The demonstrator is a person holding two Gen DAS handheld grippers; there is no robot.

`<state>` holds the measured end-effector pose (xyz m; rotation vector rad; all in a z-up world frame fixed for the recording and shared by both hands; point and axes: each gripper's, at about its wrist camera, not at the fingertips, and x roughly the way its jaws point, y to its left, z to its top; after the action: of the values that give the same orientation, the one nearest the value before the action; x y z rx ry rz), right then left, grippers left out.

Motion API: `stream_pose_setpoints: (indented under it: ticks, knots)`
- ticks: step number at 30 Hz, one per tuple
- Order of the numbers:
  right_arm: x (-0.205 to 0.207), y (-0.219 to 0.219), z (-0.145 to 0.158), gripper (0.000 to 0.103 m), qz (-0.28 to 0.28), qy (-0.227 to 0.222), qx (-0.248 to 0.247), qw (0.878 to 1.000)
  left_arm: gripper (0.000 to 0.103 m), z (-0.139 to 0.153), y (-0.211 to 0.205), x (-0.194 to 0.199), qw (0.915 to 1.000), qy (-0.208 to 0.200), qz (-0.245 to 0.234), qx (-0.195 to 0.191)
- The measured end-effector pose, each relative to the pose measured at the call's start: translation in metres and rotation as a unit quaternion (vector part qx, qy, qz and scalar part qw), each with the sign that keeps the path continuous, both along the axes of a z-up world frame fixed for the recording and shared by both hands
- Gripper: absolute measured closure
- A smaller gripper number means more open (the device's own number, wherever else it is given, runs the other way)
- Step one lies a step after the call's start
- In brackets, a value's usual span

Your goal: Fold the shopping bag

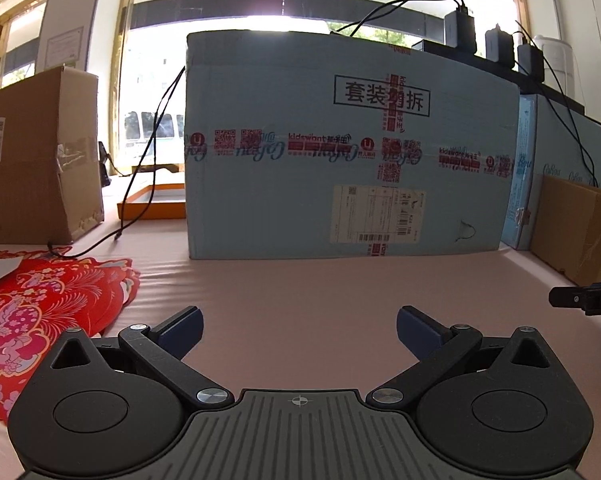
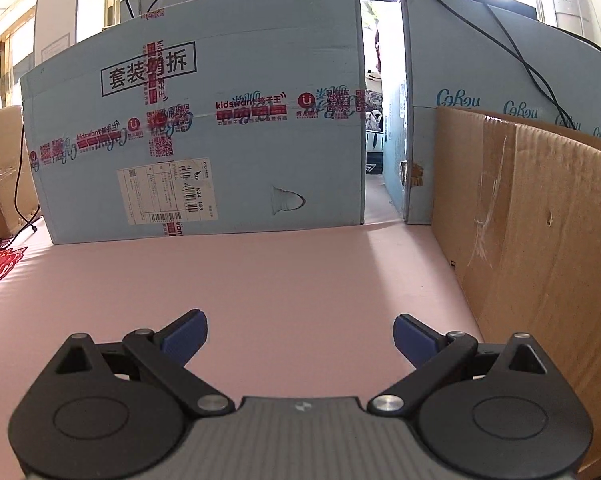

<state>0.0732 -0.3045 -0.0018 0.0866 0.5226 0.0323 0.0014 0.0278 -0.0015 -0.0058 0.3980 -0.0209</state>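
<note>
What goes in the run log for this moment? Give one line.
stage: pre-grasp | left gripper: open, empty | right gripper: open, empty | red shopping bag: flat on pink table, left of left gripper, untouched

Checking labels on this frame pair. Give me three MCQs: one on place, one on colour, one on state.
1. Where does the bag lie, seen from the left gripper?
A. ahead and left
B. dead ahead
C. ahead and right

2. What colour is the mat?
A. green
B. pink
C. grey

3. How do the right gripper jaws stand?
A. shut on the bag
B. shut on nothing
C. open, holding nothing

Answers:
1 A: the red bag lies flat at the left edge of the left wrist view.
2 B: pink mat runs up to the blue box in both views.
3 C: the blue pads stand wide apart with only mat between them.
</note>
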Motion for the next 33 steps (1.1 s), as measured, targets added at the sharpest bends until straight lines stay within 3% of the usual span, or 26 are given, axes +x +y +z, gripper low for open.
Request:
stream_pose_setpoints:
  ticks: [4,12,20,33]
  knots:
    - [0.007,-0.003,-0.005,0.002,-0.003,0.024,0.007,1.000,0.000,-0.007,0.004,0.012,0.9982,0.052,0.031,0.006]
    - [0.018,-0.005,-0.013,0.002,-0.010,0.062,0.012,0.998,0.000,-0.019,0.004,0.030,0.9915,0.126,0.029,0.013]
    - [0.023,0.006,-0.011,0.000,-0.008,0.078,-0.025,0.997,0.000,-0.020,0.003,0.028,0.9912,0.128,0.029,0.016]
    - [0.023,0.006,-0.009,0.000,-0.008,0.080,-0.025,0.996,0.000,-0.021,0.005,0.030,0.9911,0.130,0.028,0.013]
